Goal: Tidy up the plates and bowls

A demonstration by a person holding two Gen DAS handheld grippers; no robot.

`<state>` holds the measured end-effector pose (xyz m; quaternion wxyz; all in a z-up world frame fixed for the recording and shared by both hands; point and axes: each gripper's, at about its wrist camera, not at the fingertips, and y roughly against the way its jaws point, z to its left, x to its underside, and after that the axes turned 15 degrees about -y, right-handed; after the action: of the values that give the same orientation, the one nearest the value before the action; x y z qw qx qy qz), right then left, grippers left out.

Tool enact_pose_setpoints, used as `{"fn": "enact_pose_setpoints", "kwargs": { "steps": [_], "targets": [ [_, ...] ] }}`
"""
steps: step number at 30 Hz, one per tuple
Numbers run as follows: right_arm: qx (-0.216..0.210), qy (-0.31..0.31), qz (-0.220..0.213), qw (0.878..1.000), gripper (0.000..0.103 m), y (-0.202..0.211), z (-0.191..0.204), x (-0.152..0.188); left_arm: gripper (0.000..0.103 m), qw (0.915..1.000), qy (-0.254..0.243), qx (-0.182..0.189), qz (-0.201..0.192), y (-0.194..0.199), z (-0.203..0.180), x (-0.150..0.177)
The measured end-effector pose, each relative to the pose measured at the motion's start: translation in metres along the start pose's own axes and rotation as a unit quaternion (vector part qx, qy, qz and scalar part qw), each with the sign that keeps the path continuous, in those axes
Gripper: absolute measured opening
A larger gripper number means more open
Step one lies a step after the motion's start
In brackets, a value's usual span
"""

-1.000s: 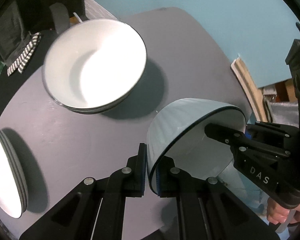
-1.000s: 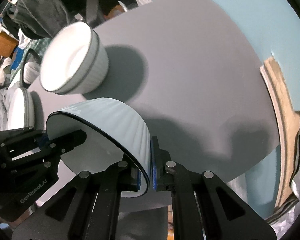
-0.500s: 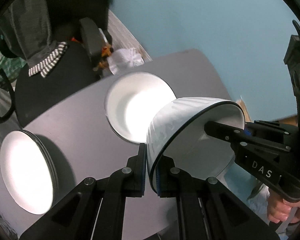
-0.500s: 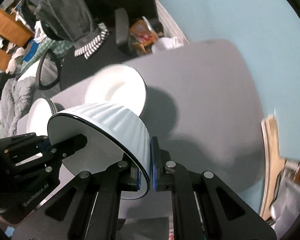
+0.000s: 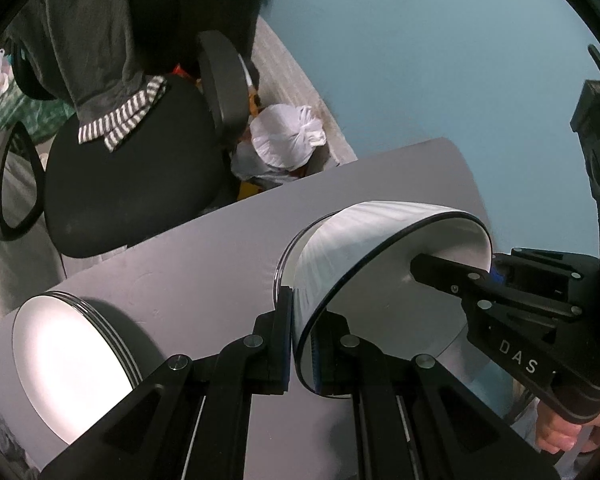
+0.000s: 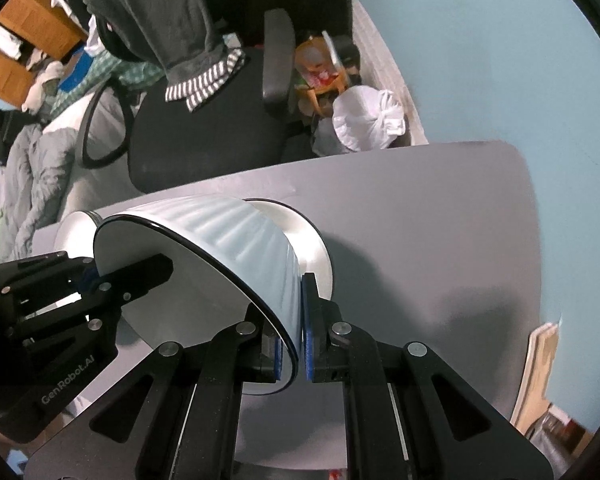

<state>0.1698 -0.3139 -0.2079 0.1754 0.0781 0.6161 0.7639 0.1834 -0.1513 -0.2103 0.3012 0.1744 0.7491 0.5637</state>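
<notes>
Ribbed bowl (image 5: 356, 240), earlier clear of bowl stack (image 6: 312, 240), now directly over it.

Overhead light falls hard on the grey table (image 6: 440, 216), throwing soft dark shadows to the right of the stacked bowls (image 6: 312, 248). Glare whitens the plate stack (image 5: 68, 356). Both fisheye views bend straight edges and fade to black at the rims; the far clutter is dim and soft.

Grey table (image 5: 204, 264) with a stack of white plates (image 5: 68, 364) near left and bowls (image 6: 312, 248) farther right.
</notes>
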Motion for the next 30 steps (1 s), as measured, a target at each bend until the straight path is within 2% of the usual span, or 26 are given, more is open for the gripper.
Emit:
{"fn": "enact_pose_setpoints", "kwargs": {
  "steps": [7,16,21,26,30],
  "targets": [
    [0.003,0.001,0.04,0.999,0.008,-0.017,-0.007,-0.009,0.007,0.9995,0.012,-0.004,0.028,-0.019,0.002,-0.004],
    [0.009,0.001,0.068,0.998,0.008,-0.028,-0.008,-0.011,0.007,0.9992,0.014,-0.014,0.035,-0.022,0.002,-0.006],
    [0.017,0.0,0.073,0.997,0.017,-0.034,-0.005,-0.013,0.01,0.999,0.023,-0.008,0.037,-0.024,0.006,-0.01],
    [0.016,0.002,0.079,0.997,0.025,-0.036,-0.002,-0.013,0.024,0.9981,0.029,-0.002,0.054,-0.03,0.01,-0.008],
    [0.013,-0.005,0.08,0.997,0.032,-0.034,-0.001,-0.012,0.031,0.9985,0.031,-0.004,0.046,-0.024,0.012,-0.003]
  ]
}}
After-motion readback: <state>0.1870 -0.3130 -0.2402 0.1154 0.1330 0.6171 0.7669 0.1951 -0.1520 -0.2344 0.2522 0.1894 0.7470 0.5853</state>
